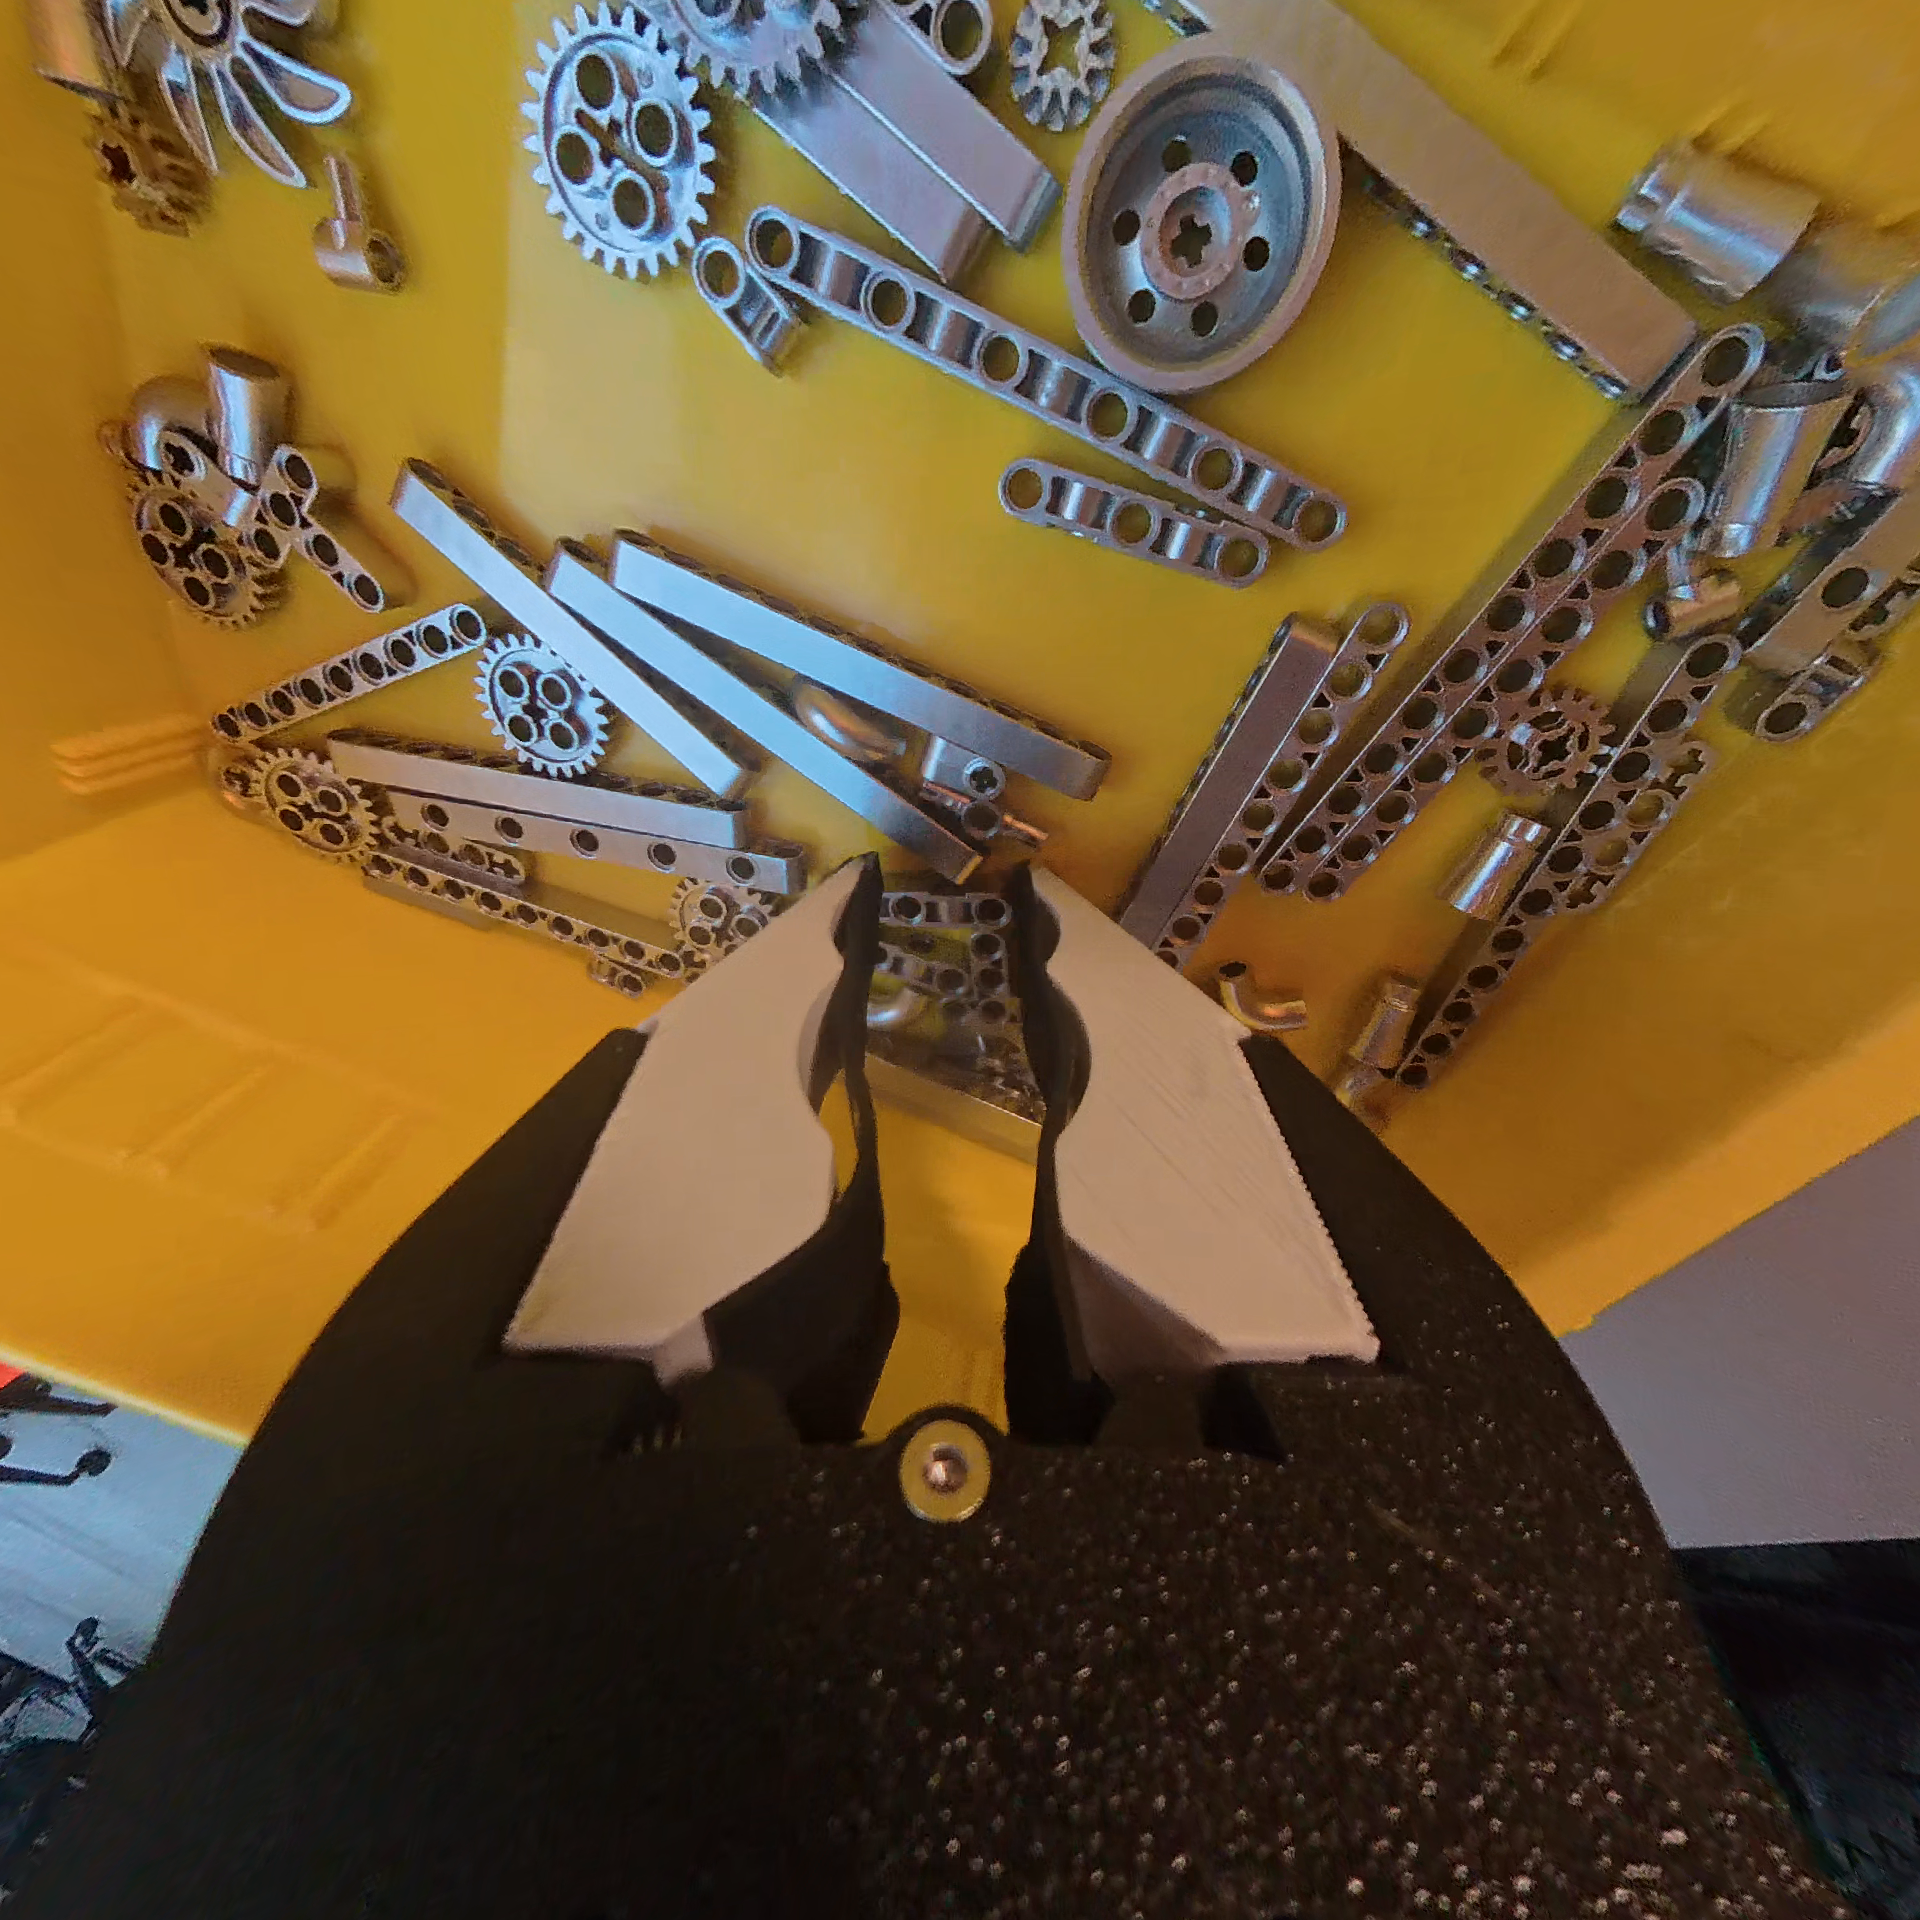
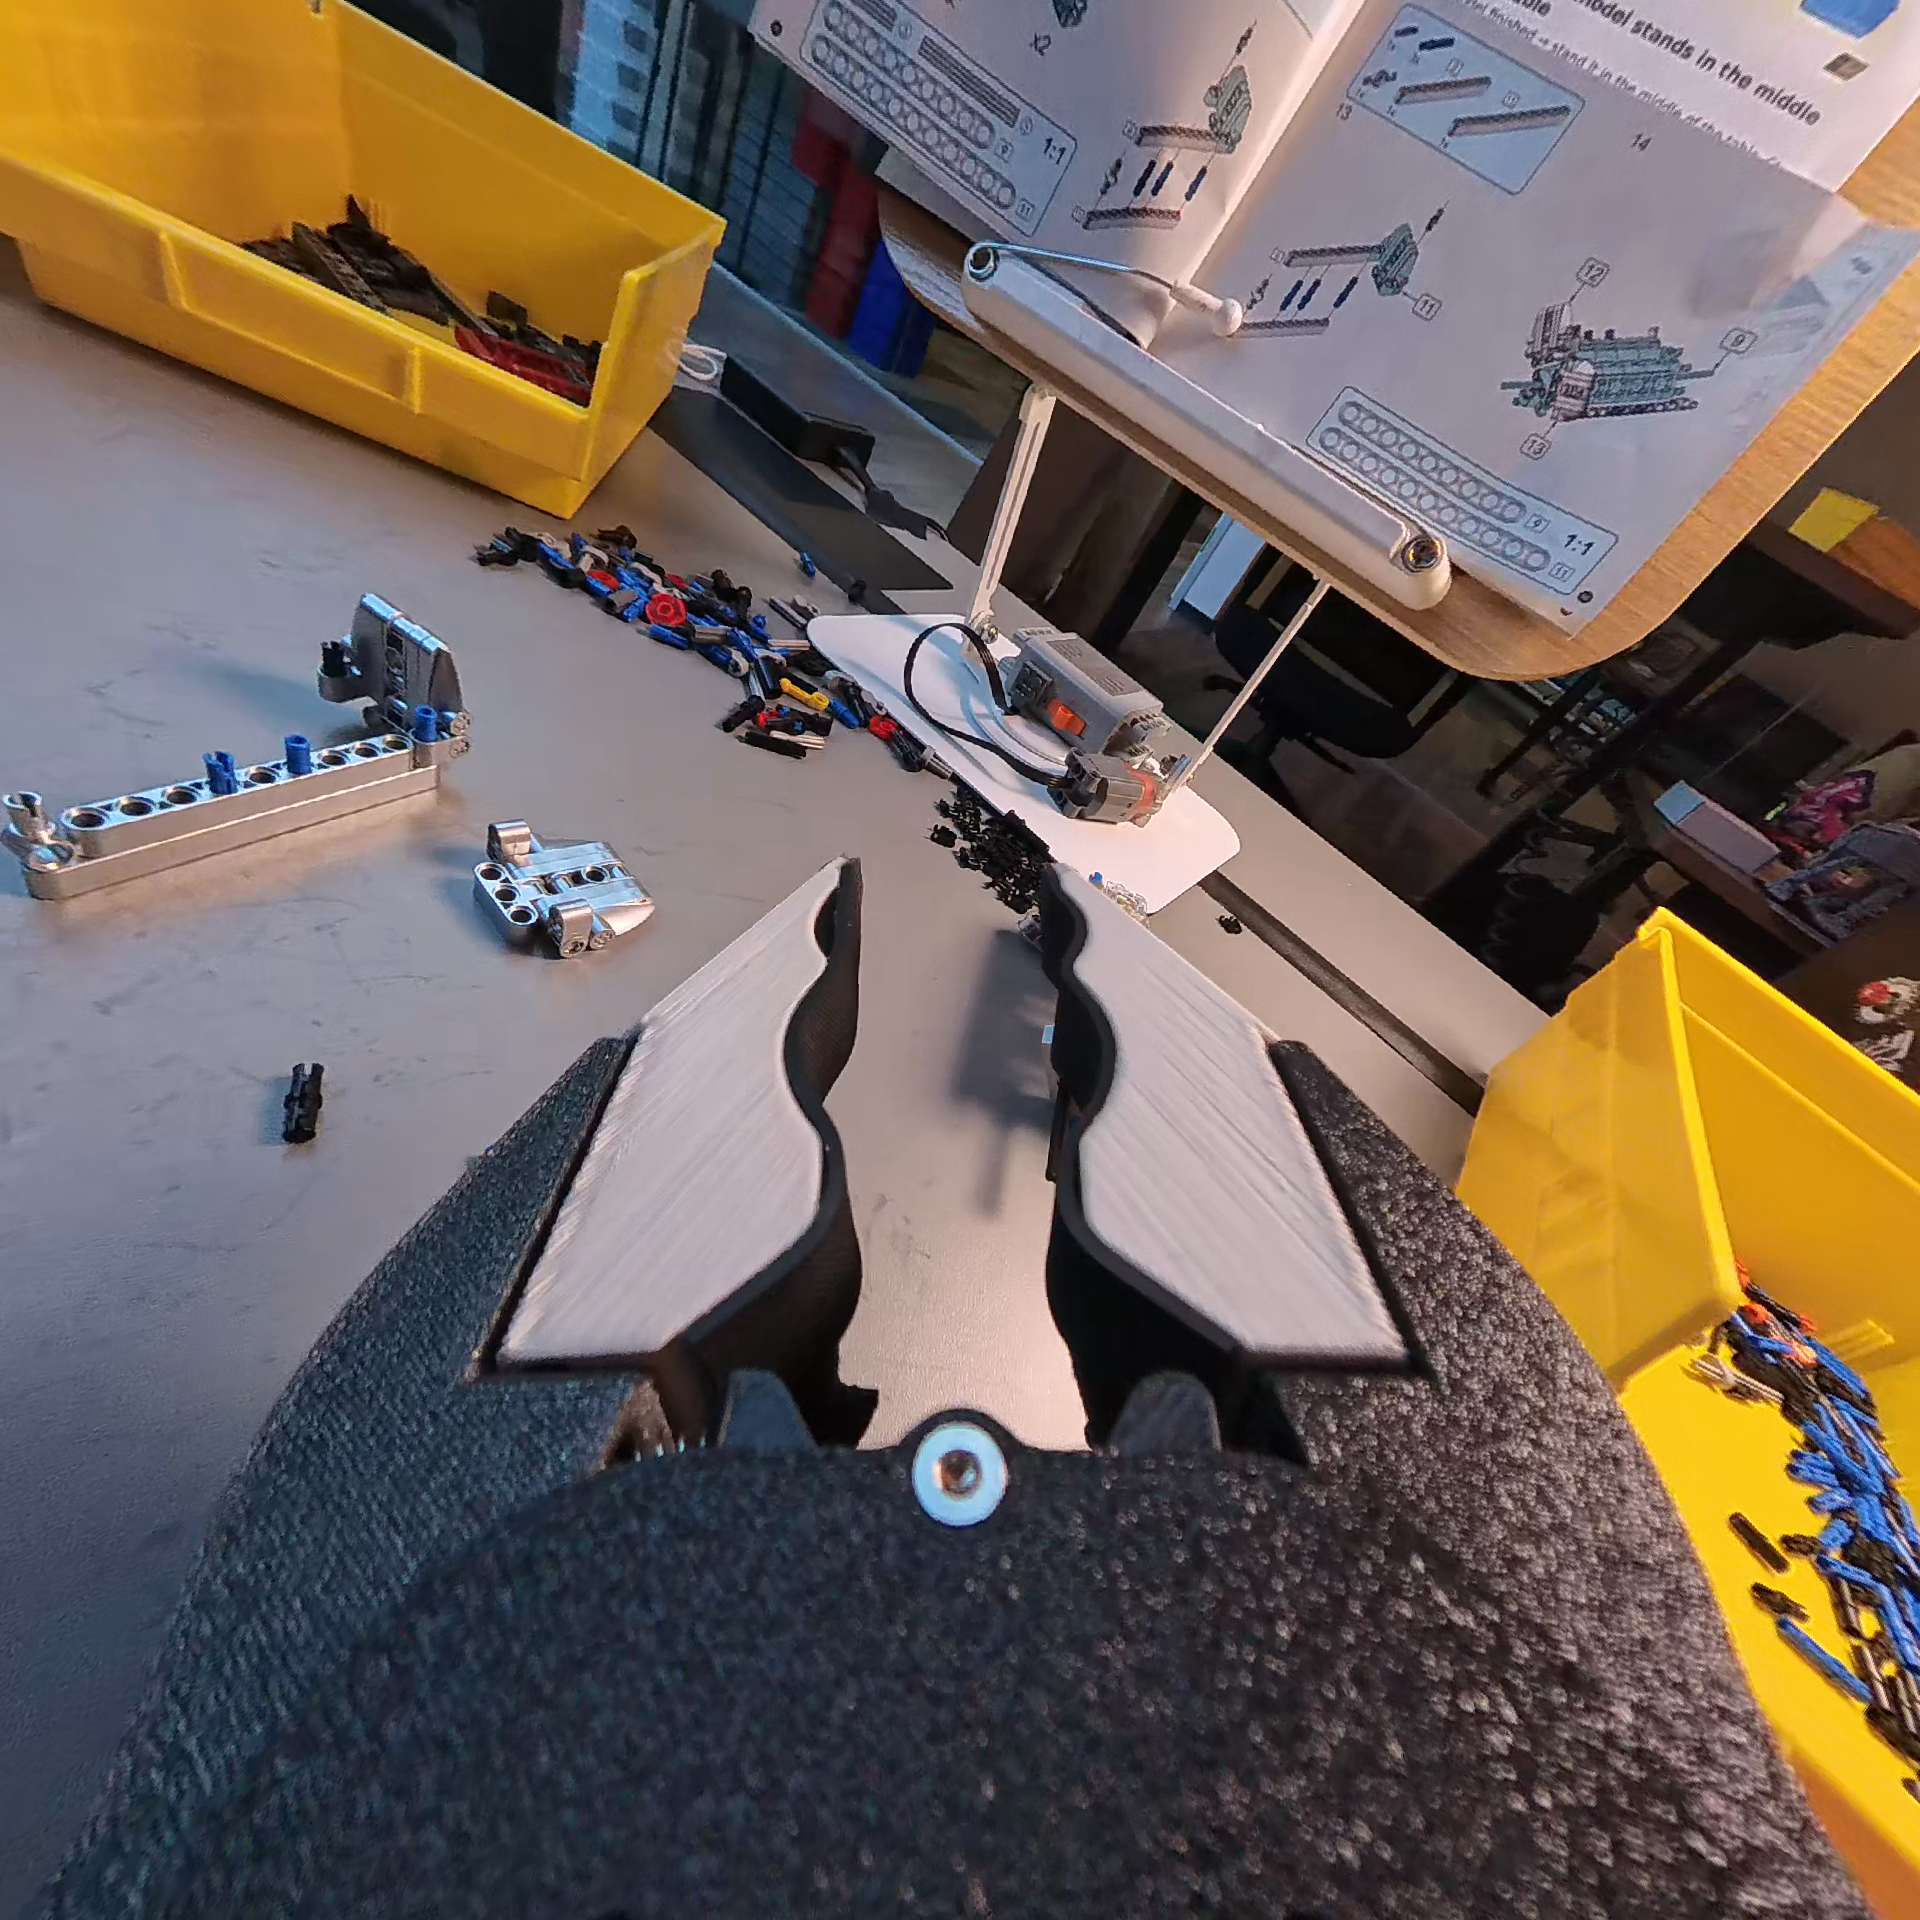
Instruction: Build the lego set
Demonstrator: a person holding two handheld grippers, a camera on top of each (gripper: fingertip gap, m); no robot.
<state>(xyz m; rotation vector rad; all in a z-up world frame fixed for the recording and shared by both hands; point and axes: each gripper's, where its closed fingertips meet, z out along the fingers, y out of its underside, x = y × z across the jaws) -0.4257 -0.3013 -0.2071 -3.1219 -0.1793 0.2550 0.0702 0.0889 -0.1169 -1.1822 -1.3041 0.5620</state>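
Left gripper (image 1: 945,883) hangs inside a yellow bin (image 1: 312,1039), jaws parted a narrow way with nothing between them. Its tips sit just above a small silver holed beam (image 1: 940,914) lying on a heap of silver parts — whether they touch it I cannot tell. Around it lie long silver beams (image 1: 852,665), gears (image 1: 620,140), and a big silver wheel (image 1: 1200,218) farther back.

Right gripper (image 2: 951,883) is over the grey table (image 2: 208,1091), jaws apart at a moderate width and empty. Nearest its tips is a scatter of small black pins (image 2: 987,842), at the edge of a white stand base (image 2: 1174,862) carrying a grey battery box (image 2: 1081,691) with its cable. Off to the left — a silver beam with blue pins (image 2: 239,800), a small silver panel piece (image 2: 561,894), and one lone black pin (image 2: 301,1101). A pile of blue, black and red connectors (image 2: 707,623) lies beyond, and an instruction sheet (image 2: 1403,260) stands propped above the base. Yellow bins sit far left (image 2: 364,343) and near right (image 2: 1621,1143).
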